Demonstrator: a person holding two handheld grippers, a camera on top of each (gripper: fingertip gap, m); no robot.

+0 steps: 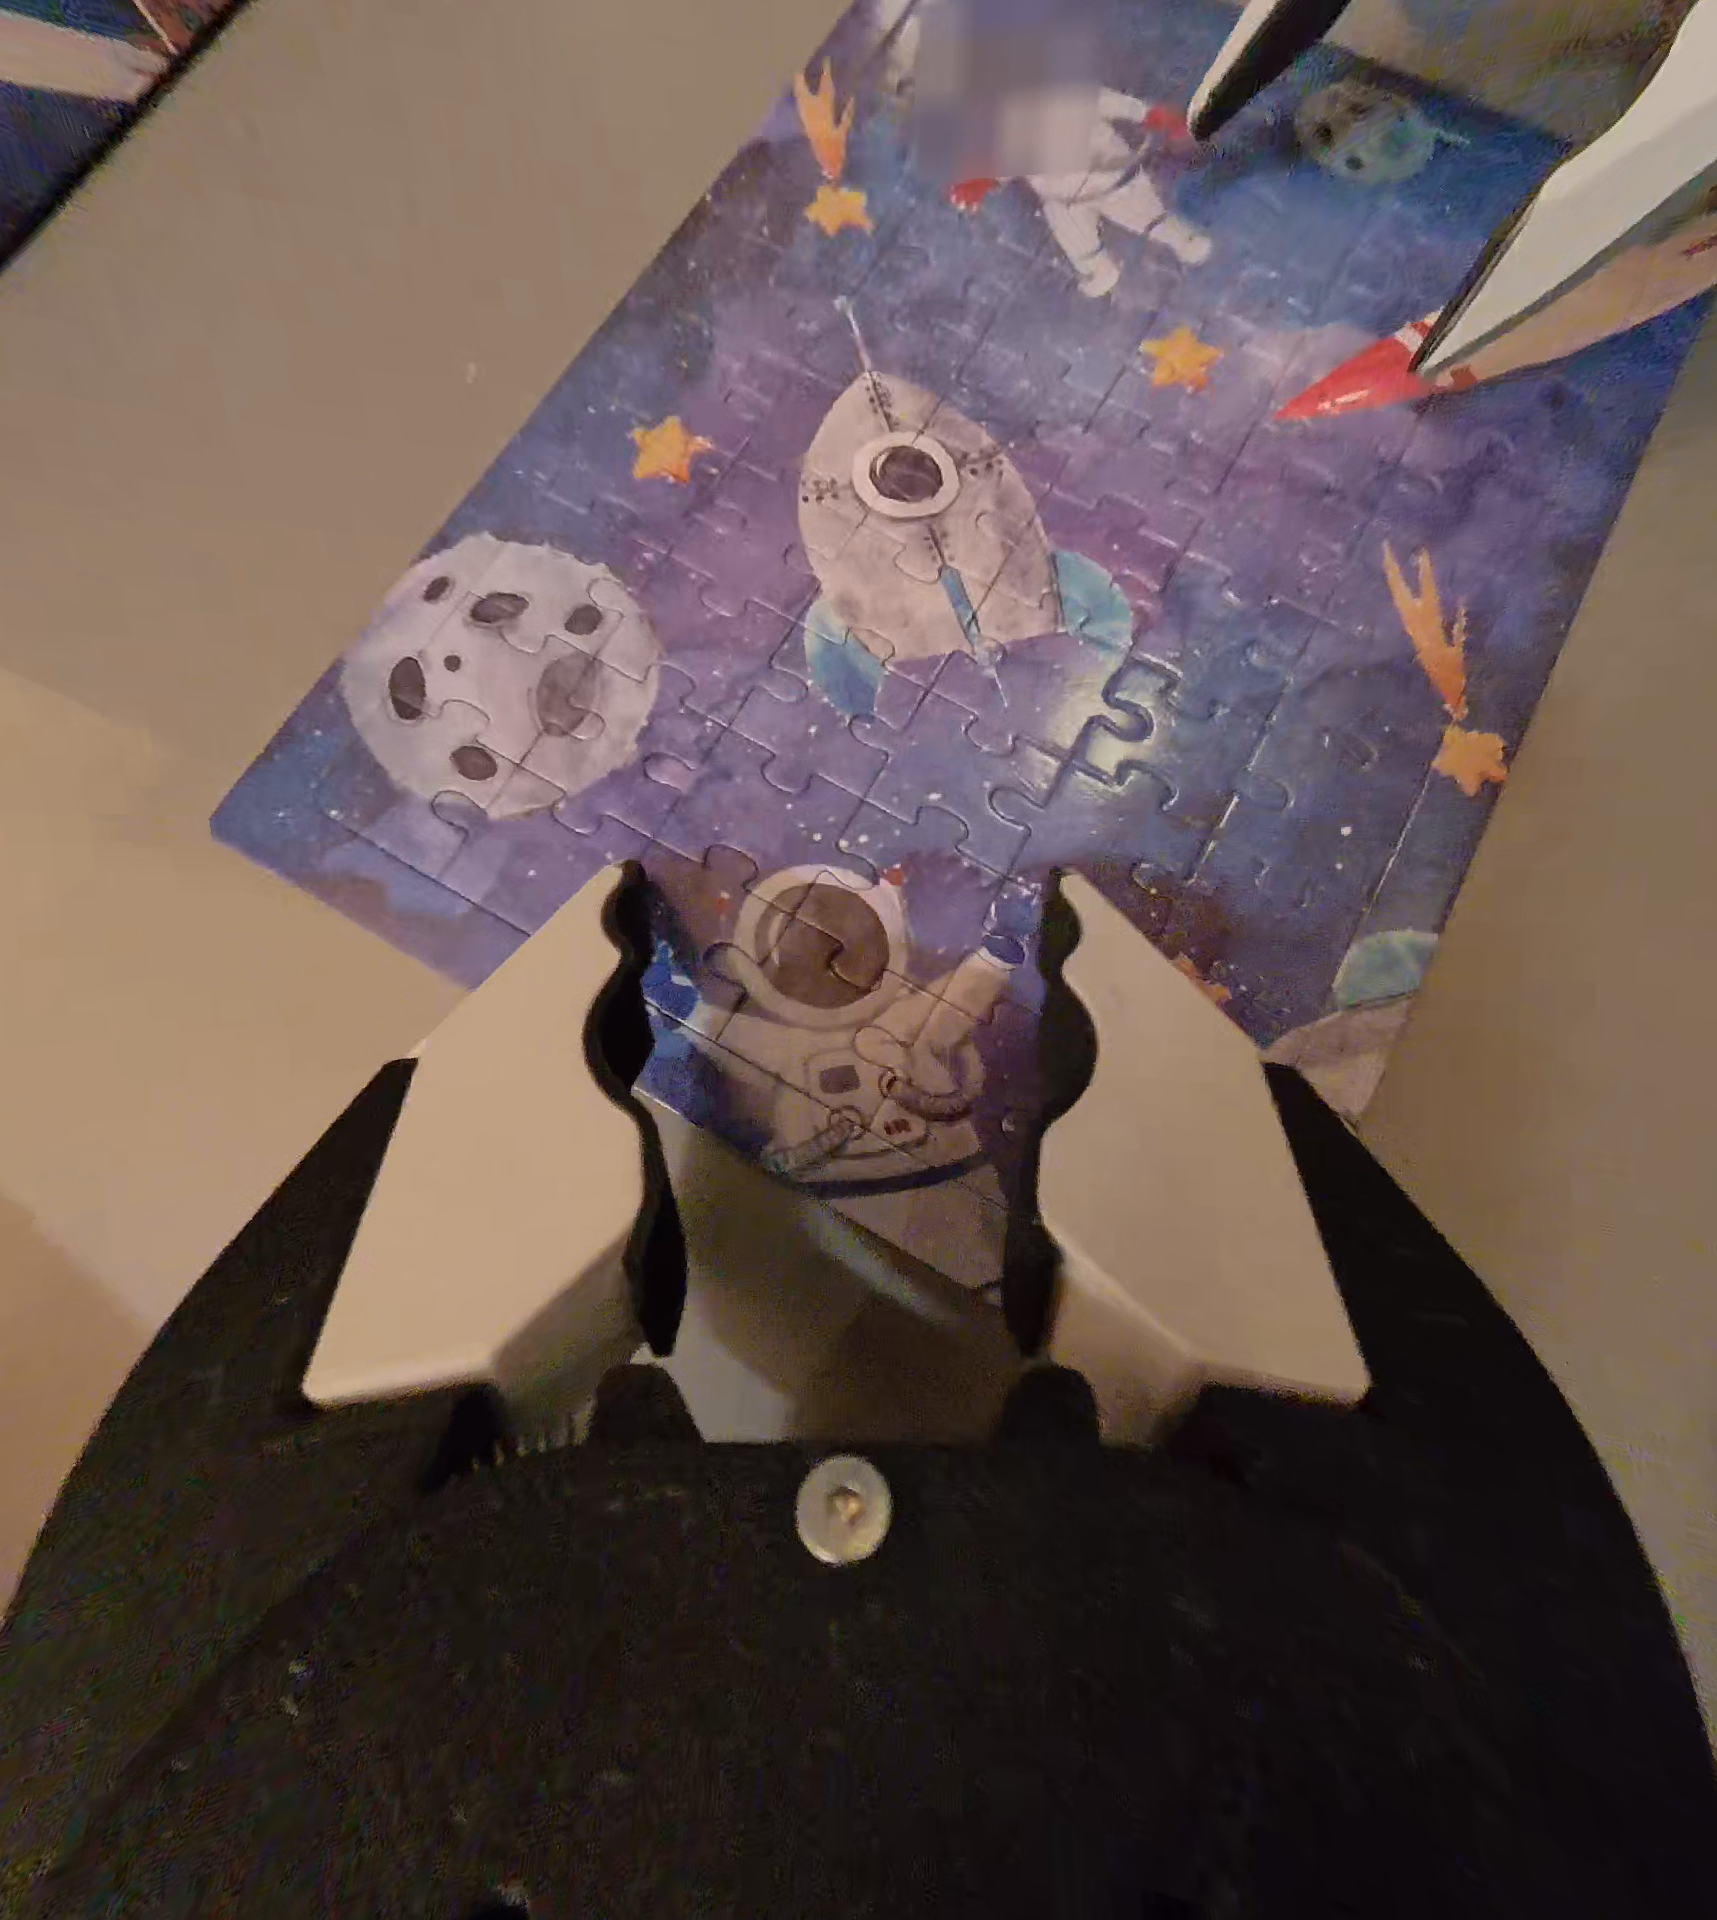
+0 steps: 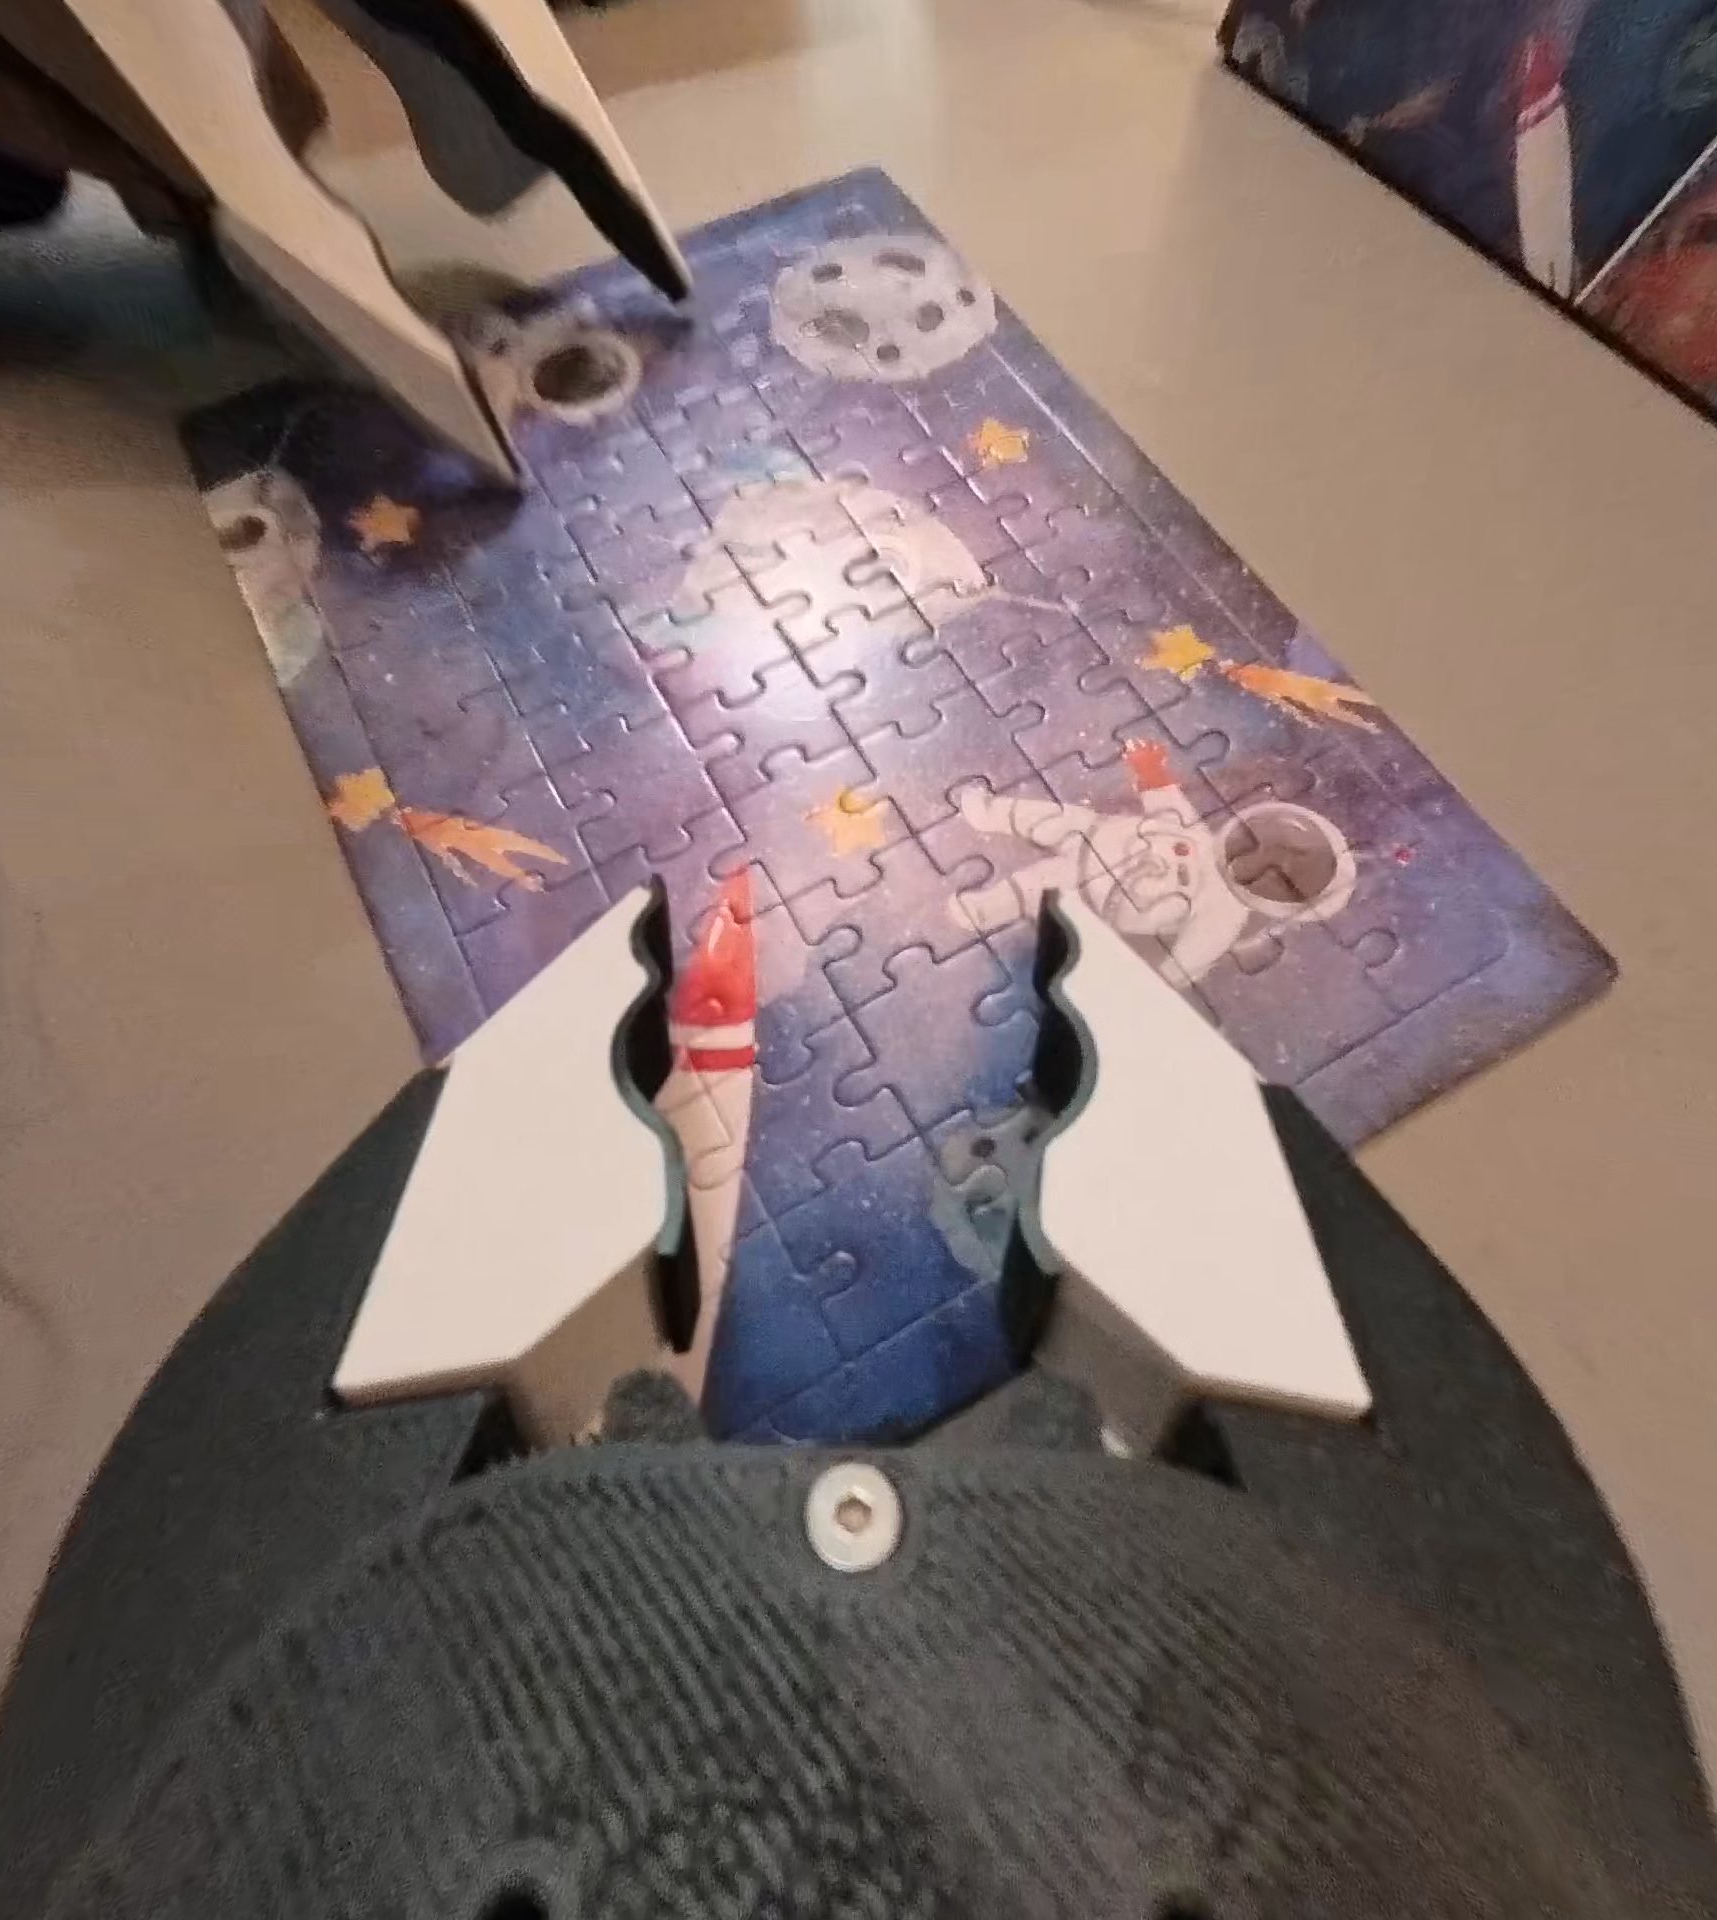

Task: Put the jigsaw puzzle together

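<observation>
Left gripper (image 1: pixel 838 904) hung low over near short edge of jigsaw puzzle (image 1: pixel 937 644), fingers spread wide, nothing between them. Puzzle lay flat on beige table (image 1: pixel 262 364), long axis running from left gripper toward right gripper (image 2: pixel 849 930). Right gripper over opposite short end, also spread wide, empty. Every piece looked seated; no gaps, no loose pieces in view. Judged task essentially finished, perhaps only pressing seams left. Printed box (image 2: pixel 1612 177) farther off at table edge.

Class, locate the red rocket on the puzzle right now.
In the right wrist view, the red rocket lies on the puzzle near its closest edge, beside the right gripper's left finger.
</observation>
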